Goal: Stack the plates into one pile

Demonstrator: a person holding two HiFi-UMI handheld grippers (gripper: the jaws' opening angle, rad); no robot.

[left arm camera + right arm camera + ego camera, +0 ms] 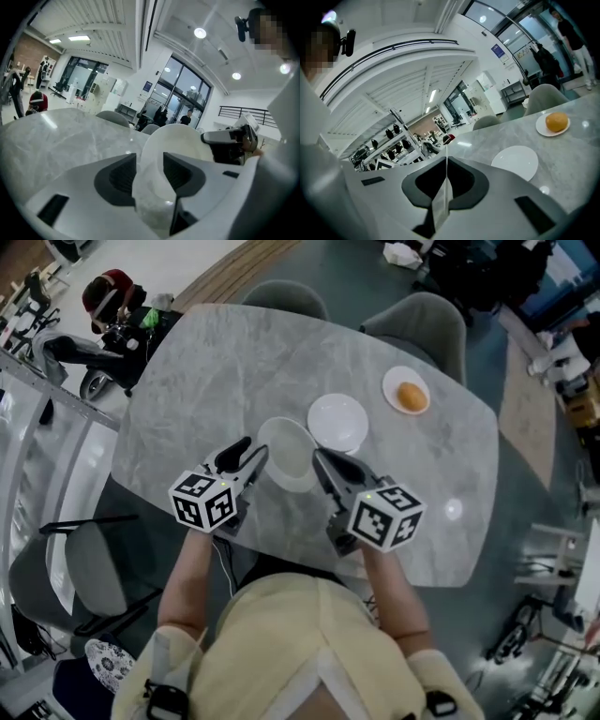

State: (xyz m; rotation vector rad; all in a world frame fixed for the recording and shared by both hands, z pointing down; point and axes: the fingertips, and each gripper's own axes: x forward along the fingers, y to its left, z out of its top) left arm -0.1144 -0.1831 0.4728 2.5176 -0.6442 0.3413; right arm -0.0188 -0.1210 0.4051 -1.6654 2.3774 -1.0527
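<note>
A grey marbled table (216, 362) stood with one grey chair (427, 320) and a second chair (286, 296) at its far side. A round orange food item (411, 396) lay near its right edge, and a scooter (70, 351) stood beyond its left corner.

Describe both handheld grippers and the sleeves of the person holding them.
Left claw and right claw match: dark and tapered, with pale grey shells, each carrying a white cube printed with black square markers and a small green light. A thin dark cable trails by the left wrist. The person wears a pale yellow short-sleeved top.
</note>
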